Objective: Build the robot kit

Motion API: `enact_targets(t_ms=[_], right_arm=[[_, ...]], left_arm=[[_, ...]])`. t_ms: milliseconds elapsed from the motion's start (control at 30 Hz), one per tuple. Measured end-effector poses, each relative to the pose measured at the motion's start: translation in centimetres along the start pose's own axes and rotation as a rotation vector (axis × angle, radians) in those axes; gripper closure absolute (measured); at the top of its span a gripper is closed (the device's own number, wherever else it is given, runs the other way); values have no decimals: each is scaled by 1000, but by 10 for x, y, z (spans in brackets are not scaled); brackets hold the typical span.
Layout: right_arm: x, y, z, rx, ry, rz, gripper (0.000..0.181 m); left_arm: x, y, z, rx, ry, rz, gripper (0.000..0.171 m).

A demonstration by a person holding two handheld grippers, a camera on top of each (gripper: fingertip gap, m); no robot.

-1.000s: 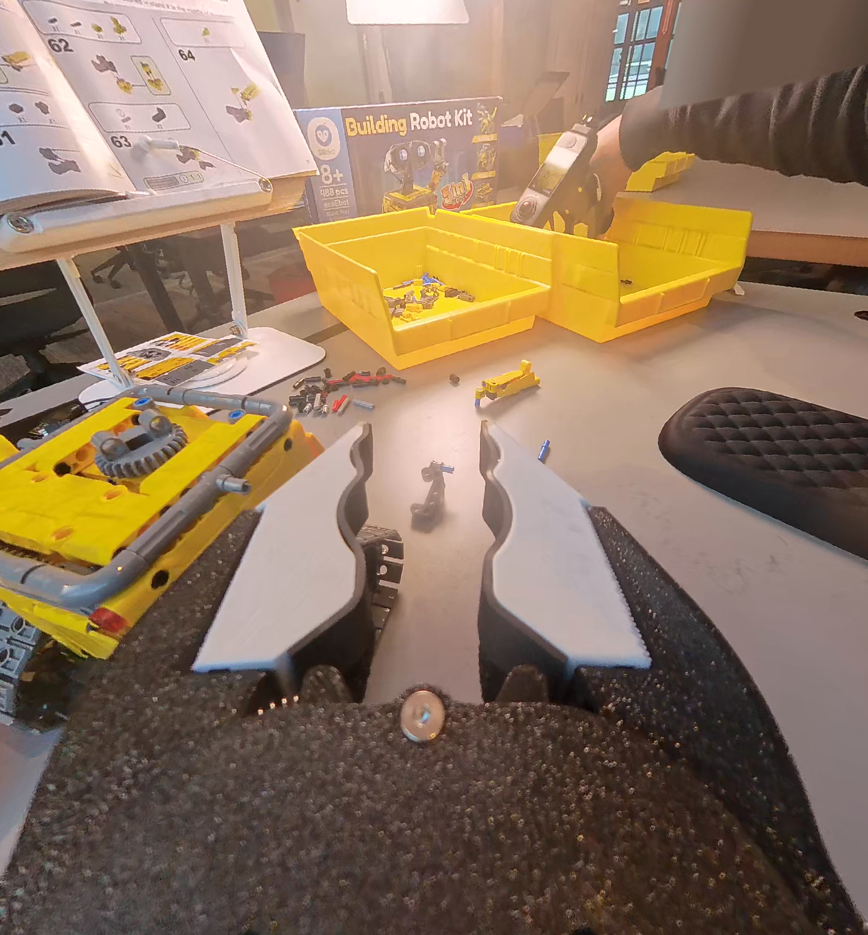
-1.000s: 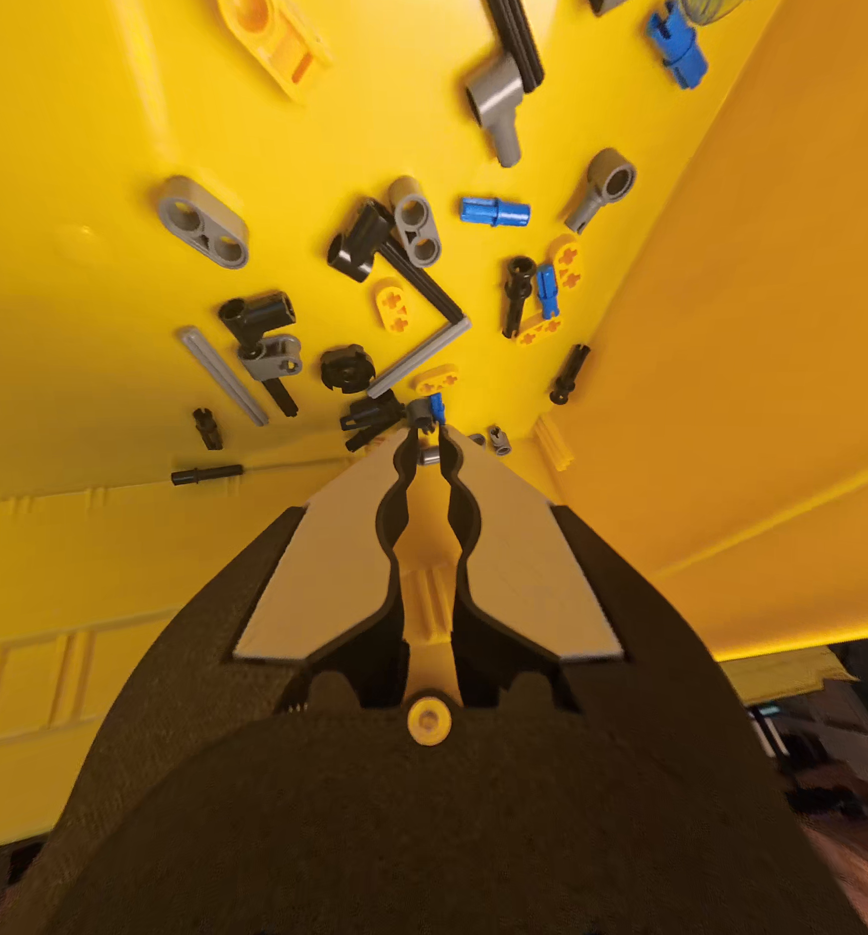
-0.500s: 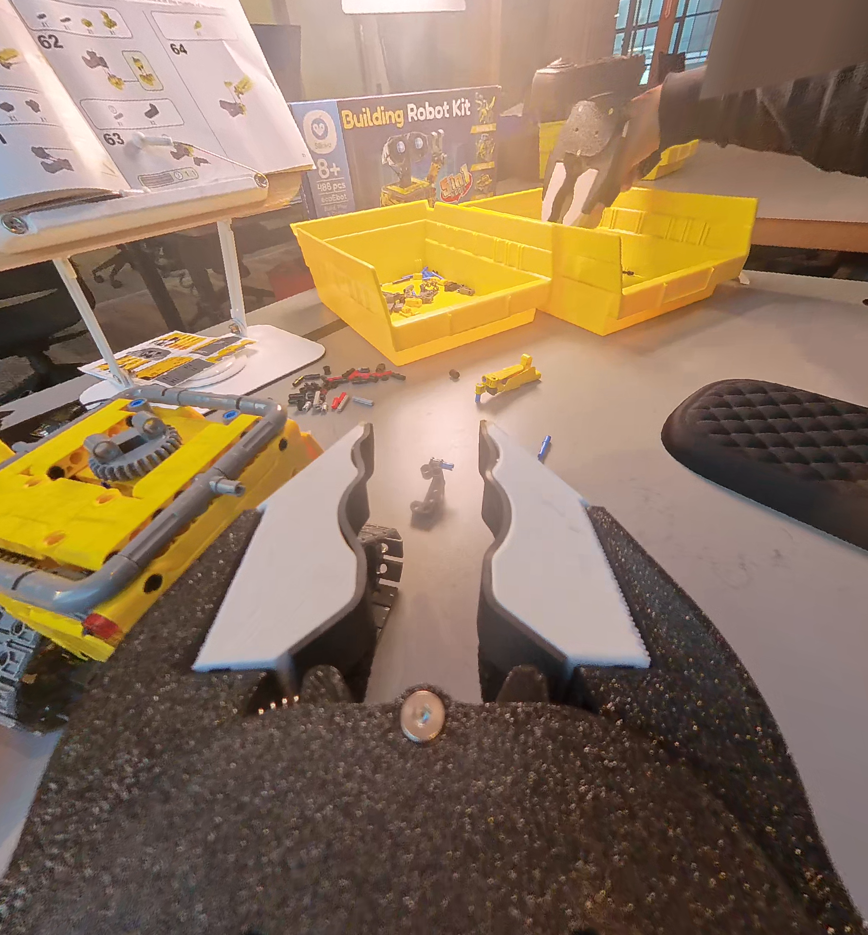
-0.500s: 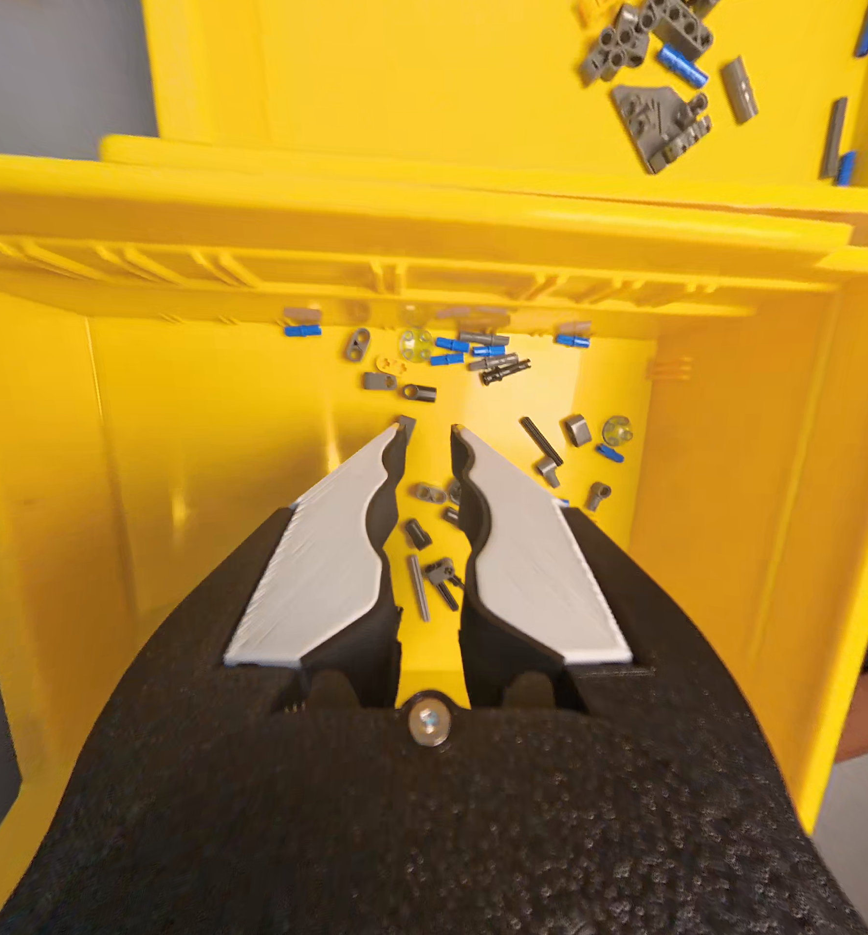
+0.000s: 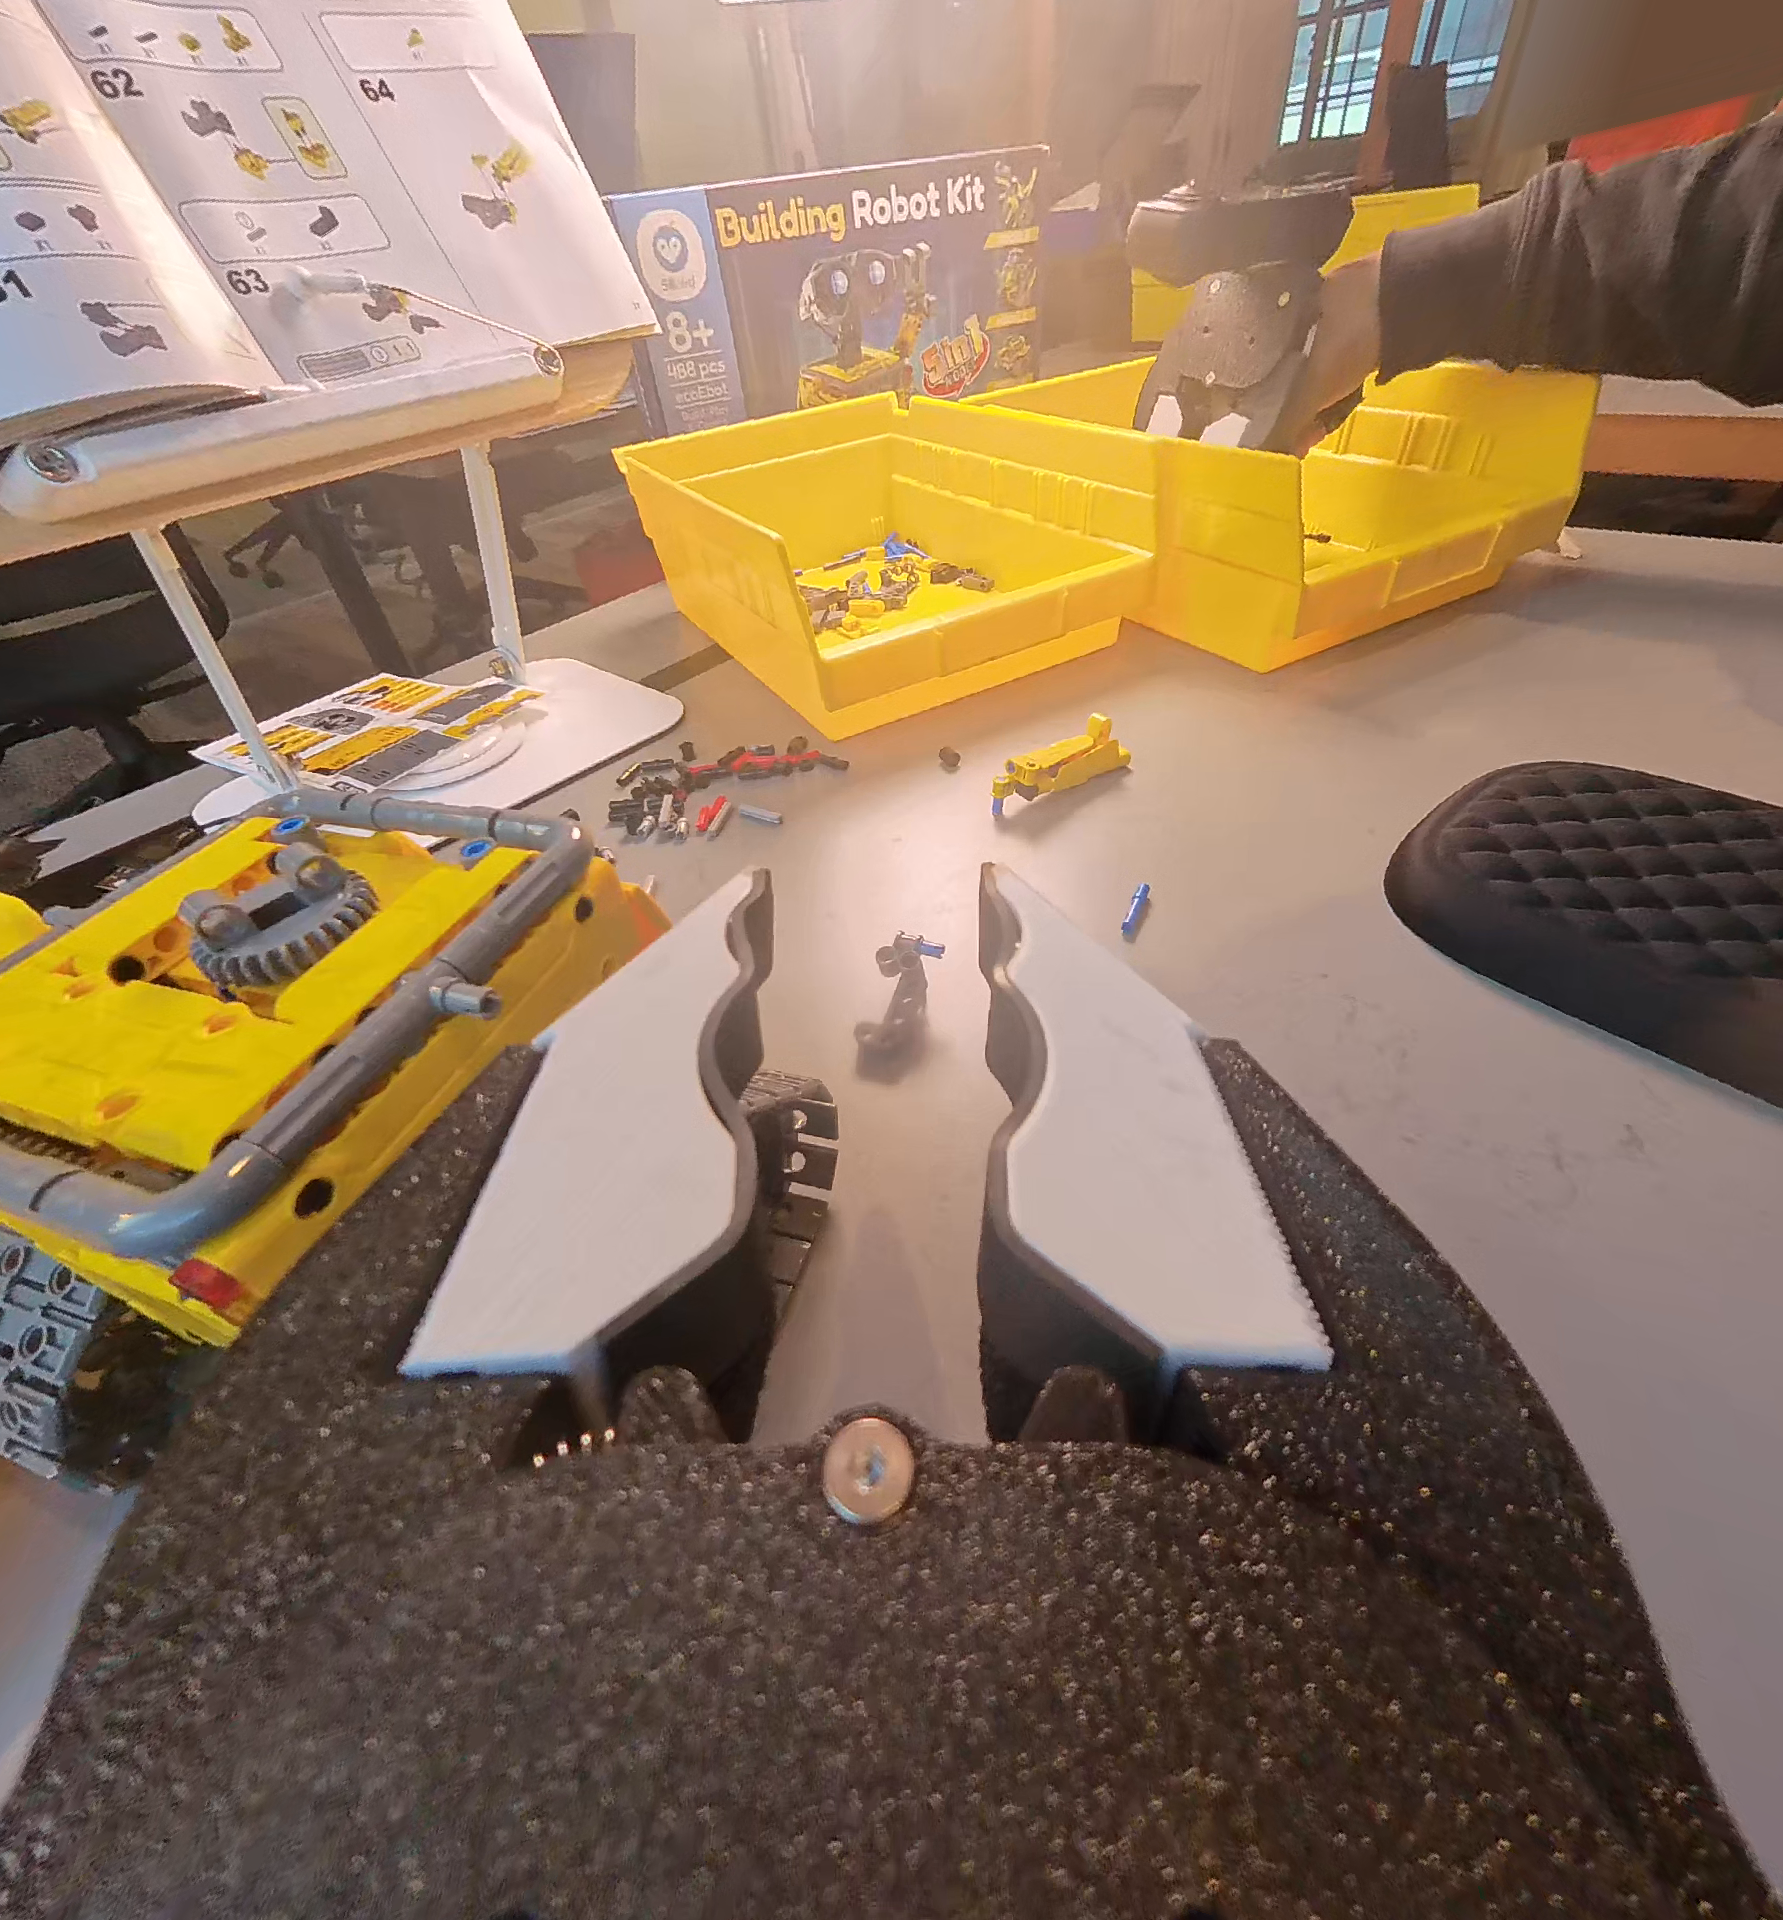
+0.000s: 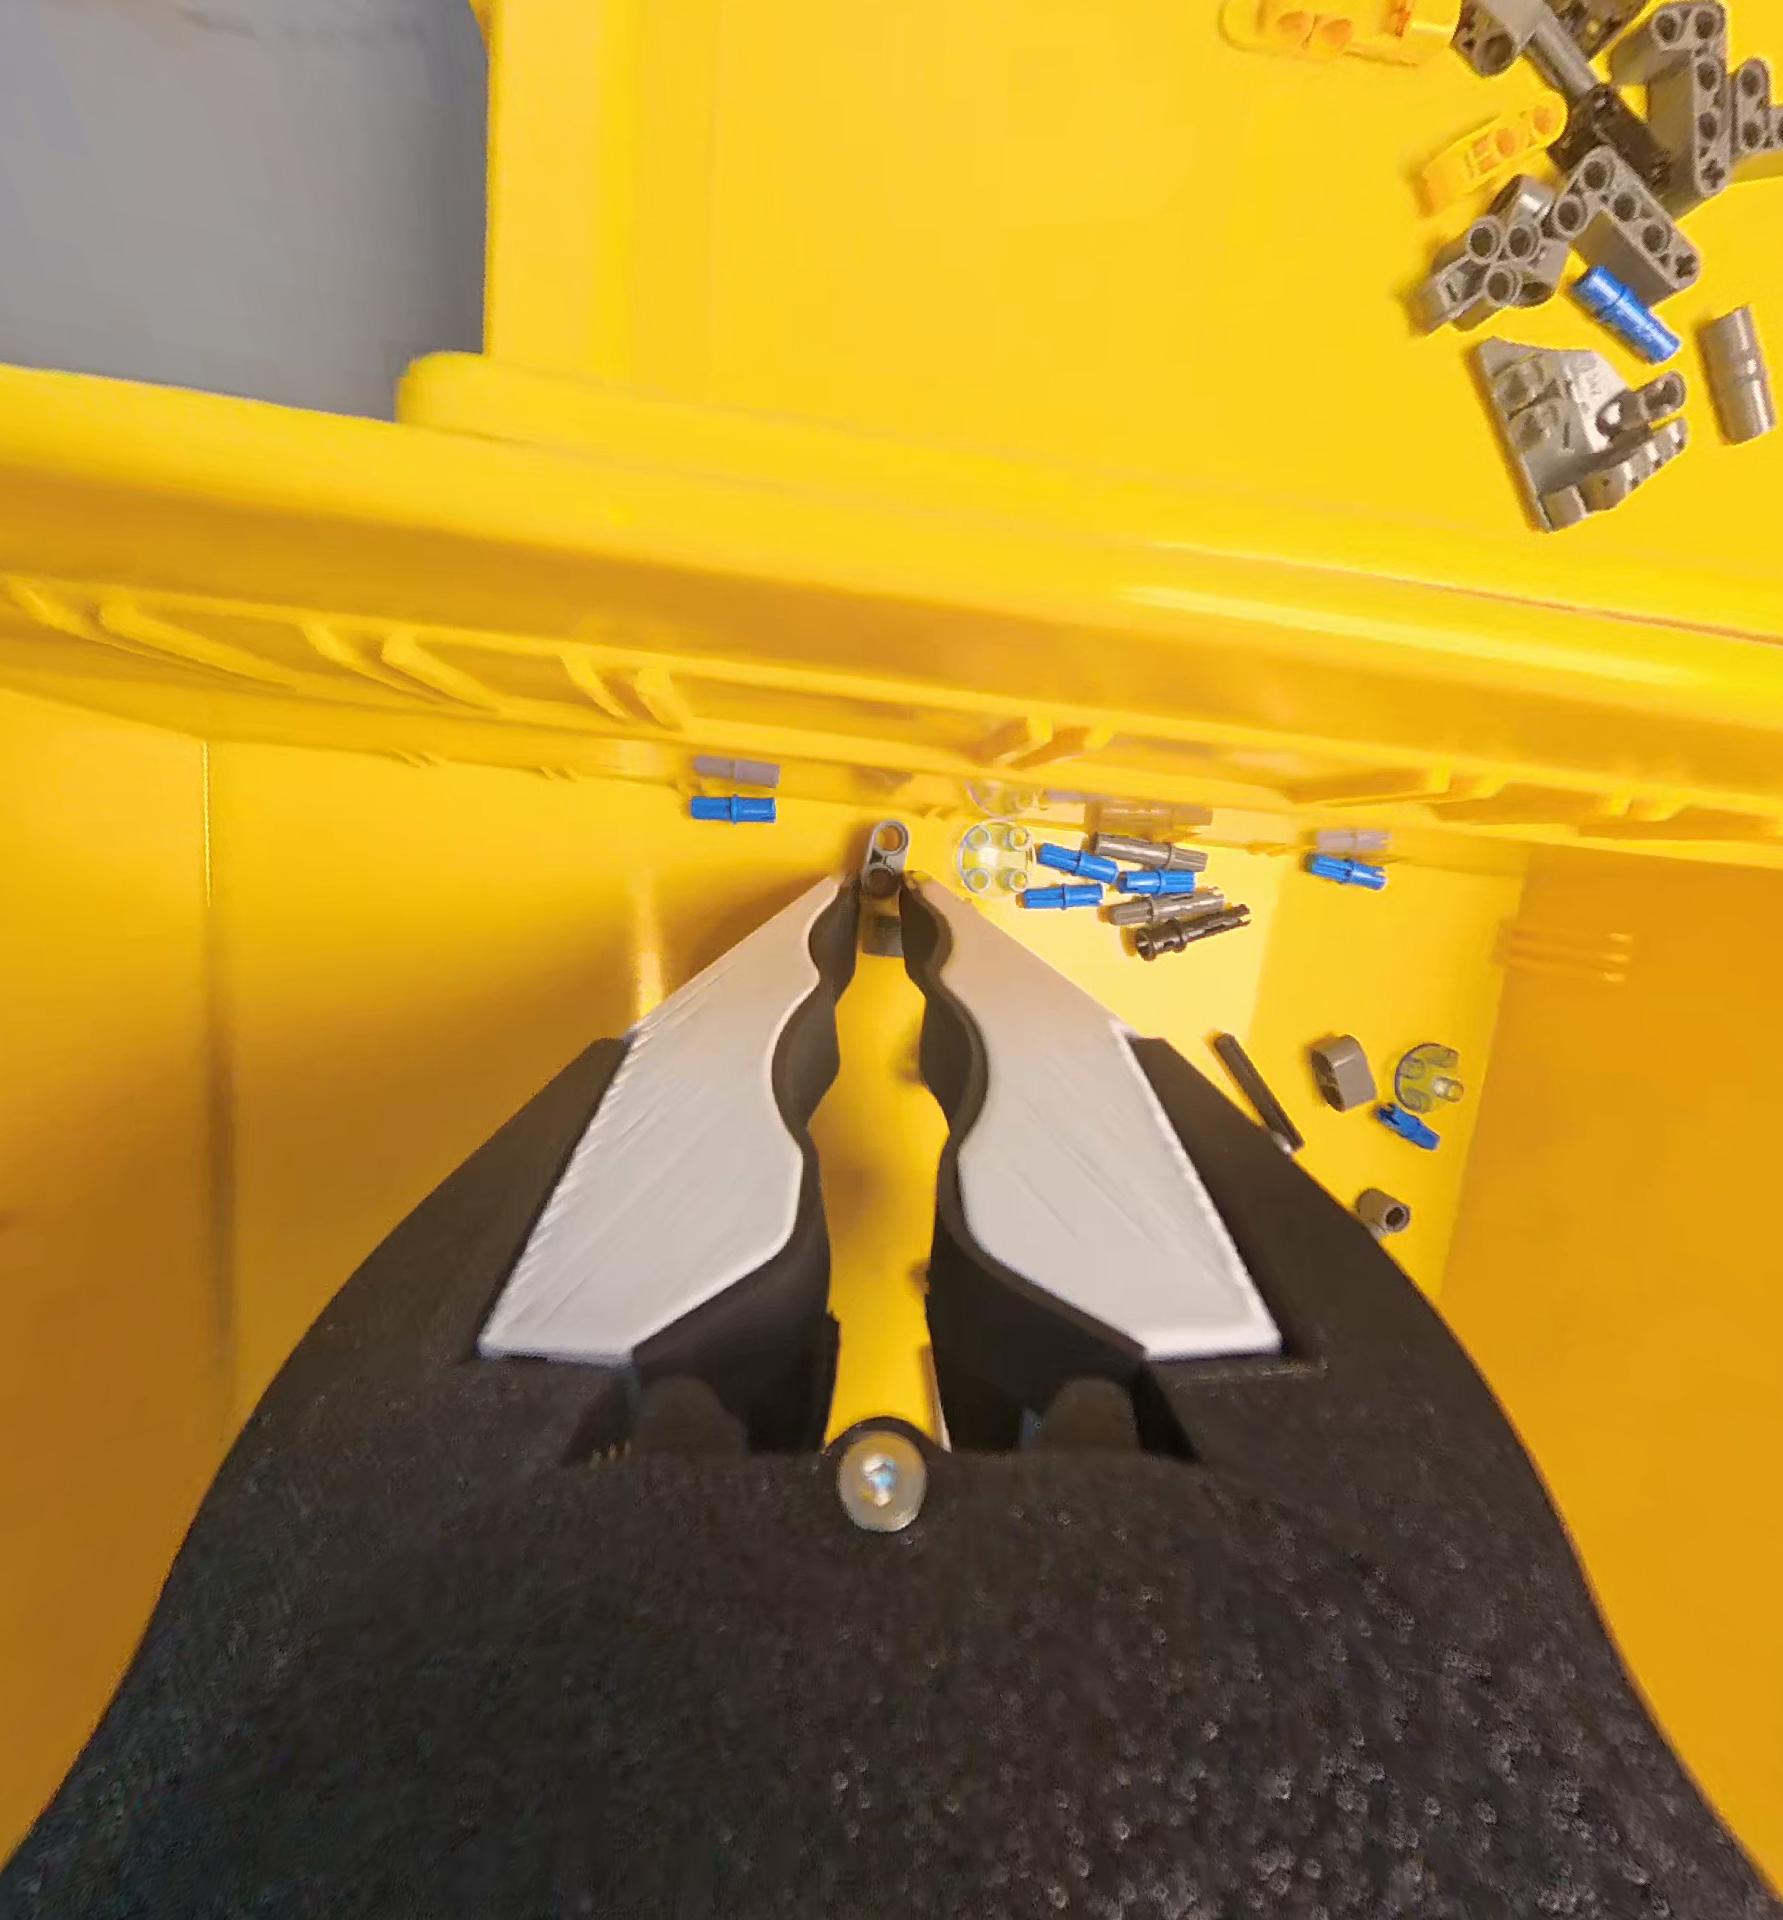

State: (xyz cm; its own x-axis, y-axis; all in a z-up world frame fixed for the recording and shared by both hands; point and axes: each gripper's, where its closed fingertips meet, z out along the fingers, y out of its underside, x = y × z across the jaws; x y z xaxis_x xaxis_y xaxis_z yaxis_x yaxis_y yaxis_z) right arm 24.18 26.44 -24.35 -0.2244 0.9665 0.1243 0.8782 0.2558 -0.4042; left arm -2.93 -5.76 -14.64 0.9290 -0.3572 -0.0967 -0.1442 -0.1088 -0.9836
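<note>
The left gripper (image 5: 874,896) hovers over the bench (image 5: 1282,1039), fingers wide apart and empty; a small black part (image 5: 897,987) lies between them, a yellow model (image 5: 191,1018) at nine o'clock. The right gripper (image 6: 879,881), inside a yellow bin (image 6: 347,935), pinches a grey connector (image 6: 885,854); blue pins (image 6: 1095,873) lie at two o'clock.

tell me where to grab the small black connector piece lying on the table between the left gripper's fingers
Probably across its slim black middle. The black connector piece lies flat on the grey table, long axis running away from the left gripper, with a blue pin at its far end. The fingers are spread to either side of it, so coming straight down from above and closing across the narrow width should suit; the ends look knobbly.
</note>
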Motion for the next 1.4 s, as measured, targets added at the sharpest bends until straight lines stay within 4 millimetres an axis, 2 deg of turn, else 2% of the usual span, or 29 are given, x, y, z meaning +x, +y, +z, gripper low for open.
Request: enact_targets(t_ms=[167,267,533,700,833,967,1200,1400], right_arm=[[18,31,-13,-111,42,50,174],[29,43,-23,-152,83,76,173],[82,75,-59,-273,324,260,167],[107,90,-66,-356,434,365,168],[120,110,-67,-508,483,304,170],[127,127,-67,-624,480,248,177],[118,155,-66,-821,407,190,176],[104,151,-54,-761,330,214,181]], left_arm=[[0,0,0,0,-1,1,133],[0,0,0,1,-1,-1,133],[-1,-2,-1,15,2,-9,133],[-1,-4,-3,28,3,-13,133],[-1,-4,-4,35,4,-13,133],[-2,-5,-5,42,3,-18,133],[-3,-6,-6,49,11,-38,133],[-3,-7,-7,59,16,-45,133]])
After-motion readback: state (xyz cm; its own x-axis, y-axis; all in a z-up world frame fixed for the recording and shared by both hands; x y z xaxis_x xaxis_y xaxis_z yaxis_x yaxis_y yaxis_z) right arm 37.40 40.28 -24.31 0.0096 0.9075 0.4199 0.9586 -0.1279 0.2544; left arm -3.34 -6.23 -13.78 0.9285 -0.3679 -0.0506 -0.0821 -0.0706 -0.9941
